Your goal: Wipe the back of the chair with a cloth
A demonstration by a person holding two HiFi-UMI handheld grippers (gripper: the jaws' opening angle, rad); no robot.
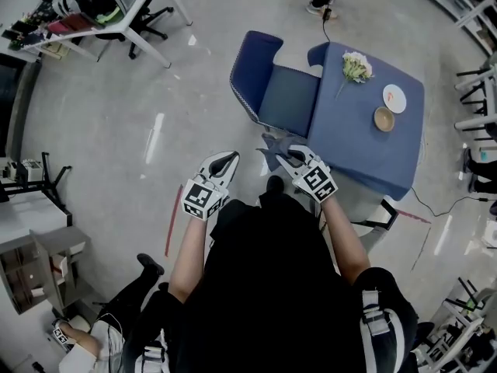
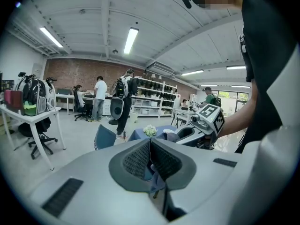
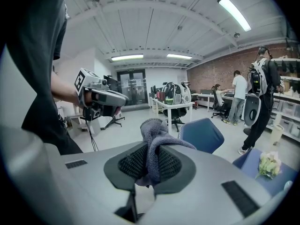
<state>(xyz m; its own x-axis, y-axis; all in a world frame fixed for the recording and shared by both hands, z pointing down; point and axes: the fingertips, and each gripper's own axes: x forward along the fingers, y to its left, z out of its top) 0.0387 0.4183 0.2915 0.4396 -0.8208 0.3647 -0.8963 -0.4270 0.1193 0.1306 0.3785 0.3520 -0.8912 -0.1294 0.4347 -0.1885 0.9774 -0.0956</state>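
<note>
The blue chair (image 1: 273, 84) stands ahead of me, its curved back (image 1: 250, 62) on the left side, and it also shows in the left gripper view (image 2: 105, 137) and the right gripper view (image 3: 202, 134). My right gripper (image 1: 289, 156) is shut on a grey knitted cloth (image 1: 273, 146), held just short of the seat's near edge. The cloth (image 3: 153, 142) bunches up between the pads. My left gripper (image 1: 226, 162) hovers to the left of it, shut with nothing held (image 2: 150, 154).
A table under a blue cover (image 1: 365, 142) stands right of the chair, bearing flowers (image 1: 356, 67), a plate (image 1: 394, 98) and a bowl (image 1: 384, 119). Desks and office chairs (image 1: 116, 14) are far left. A person (image 1: 85, 340) crouches behind me at lower left.
</note>
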